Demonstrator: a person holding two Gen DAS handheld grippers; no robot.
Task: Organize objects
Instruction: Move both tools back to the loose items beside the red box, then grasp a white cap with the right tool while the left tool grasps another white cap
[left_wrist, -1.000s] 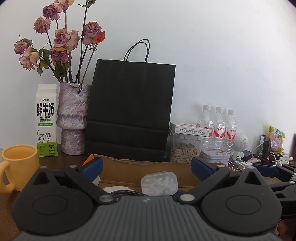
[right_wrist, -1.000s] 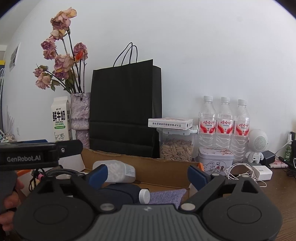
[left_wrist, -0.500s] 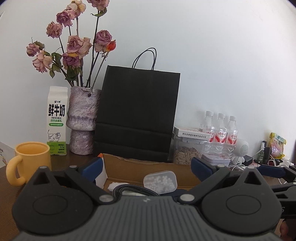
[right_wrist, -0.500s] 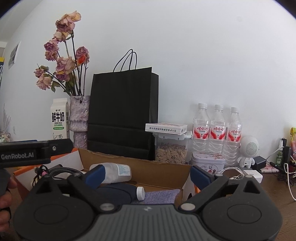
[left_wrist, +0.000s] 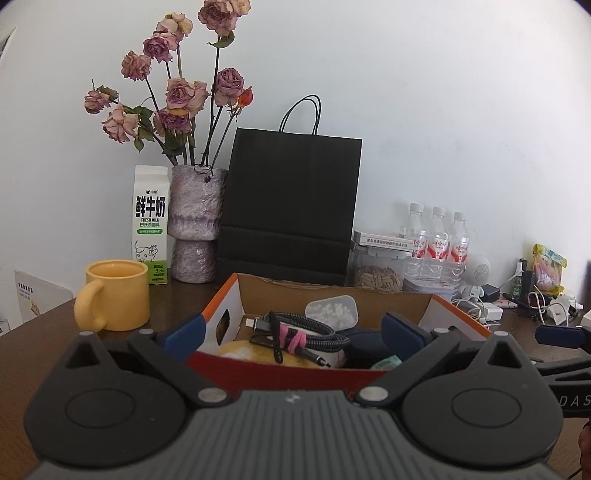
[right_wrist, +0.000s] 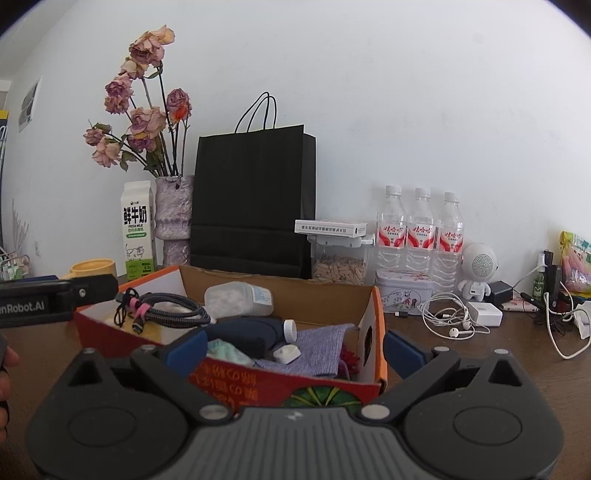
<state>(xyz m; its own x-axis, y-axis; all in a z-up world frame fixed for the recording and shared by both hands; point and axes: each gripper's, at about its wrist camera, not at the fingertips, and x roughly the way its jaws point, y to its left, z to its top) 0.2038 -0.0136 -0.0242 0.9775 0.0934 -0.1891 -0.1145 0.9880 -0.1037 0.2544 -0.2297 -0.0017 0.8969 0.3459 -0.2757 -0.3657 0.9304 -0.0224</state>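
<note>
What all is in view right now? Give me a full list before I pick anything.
box: 1, orange cardboard, centre, open
cable: 1, black, pink tie, in box
jar: 1, clear, in box
cloth: 1, purple, in box
mug: 1, yellow, left of box
milk: 1, white carton, by wall
vase: 1, purple, dried roses
bag: 1, black, behind box
bottles: 3, clear, right
earphones: 1, white, right
left gripper: open
right gripper: jaws opening, gripping nothing

White wall (left_wrist: 443, 92), dark wooden table (right_wrist: 480, 354)
</note>
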